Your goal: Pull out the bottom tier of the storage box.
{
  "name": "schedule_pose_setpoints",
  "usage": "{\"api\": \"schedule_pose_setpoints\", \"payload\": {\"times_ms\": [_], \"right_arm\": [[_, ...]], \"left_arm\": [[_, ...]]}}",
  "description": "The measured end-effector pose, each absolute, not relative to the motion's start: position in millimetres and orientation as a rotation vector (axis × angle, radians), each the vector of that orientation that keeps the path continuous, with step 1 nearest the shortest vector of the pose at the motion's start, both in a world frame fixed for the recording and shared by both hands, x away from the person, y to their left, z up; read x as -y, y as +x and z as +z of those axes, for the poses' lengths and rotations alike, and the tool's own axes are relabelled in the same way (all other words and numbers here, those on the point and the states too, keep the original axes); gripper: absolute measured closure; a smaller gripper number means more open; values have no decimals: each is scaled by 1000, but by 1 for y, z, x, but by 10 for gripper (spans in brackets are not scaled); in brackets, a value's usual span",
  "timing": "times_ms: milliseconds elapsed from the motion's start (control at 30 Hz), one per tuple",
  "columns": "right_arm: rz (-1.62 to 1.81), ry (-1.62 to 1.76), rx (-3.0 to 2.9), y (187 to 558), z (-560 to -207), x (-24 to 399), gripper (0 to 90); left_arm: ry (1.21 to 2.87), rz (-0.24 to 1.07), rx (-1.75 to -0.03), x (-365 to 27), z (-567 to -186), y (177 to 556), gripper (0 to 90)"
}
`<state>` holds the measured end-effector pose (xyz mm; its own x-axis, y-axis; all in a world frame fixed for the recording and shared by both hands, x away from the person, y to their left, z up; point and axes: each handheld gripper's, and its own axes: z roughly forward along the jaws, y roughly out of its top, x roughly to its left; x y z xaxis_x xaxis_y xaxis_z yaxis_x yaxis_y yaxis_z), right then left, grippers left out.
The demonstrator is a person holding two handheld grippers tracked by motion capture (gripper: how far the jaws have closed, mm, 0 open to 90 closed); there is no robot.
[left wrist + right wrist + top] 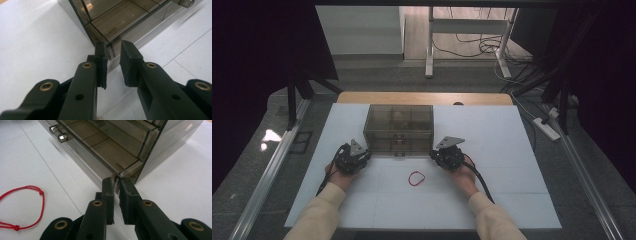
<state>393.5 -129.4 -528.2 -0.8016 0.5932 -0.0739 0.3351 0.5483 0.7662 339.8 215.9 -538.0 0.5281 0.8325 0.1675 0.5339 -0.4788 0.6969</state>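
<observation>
smoked plastic, see-through, makes up the box (399, 128) that sits between your two grippers on the white surface (492, 140). your left gripper (360, 156) is at its near left corner and your right gripper (438, 152) at its near right corner.

in the left gripper view, your jaws stand narrow with a clear gap between them. the corner of the box (120, 22) lies right at their tips, its lower edge running into the gap, and i cannot tell whether the pads press on it.

in the right gripper view, your jaws are drawn close together, and a thin lip at the bottom corner of the box (117, 152) sits between their tips. the pads look to be pinching that lip. the two shiny knobs (58, 133) on the drawer front lie well up and to the left of these jaws.

the red string loop (22, 207) lies flat on the surface to the left of your right jaws, apart from them and from the box. in the high view the loop (416, 178) is just below the box, nearer your right hand (464, 177) than your left hand (339, 176).
</observation>
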Motion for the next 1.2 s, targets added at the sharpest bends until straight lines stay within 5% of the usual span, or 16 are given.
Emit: {"api": "schedule_pose_setpoints", "payload": {"times_ms": [1200], "right_arm": [[1122,759,-2478,381,-527,131,823]], "left_arm": [[2208,656,-1086,-217,-537,329,758]]}}
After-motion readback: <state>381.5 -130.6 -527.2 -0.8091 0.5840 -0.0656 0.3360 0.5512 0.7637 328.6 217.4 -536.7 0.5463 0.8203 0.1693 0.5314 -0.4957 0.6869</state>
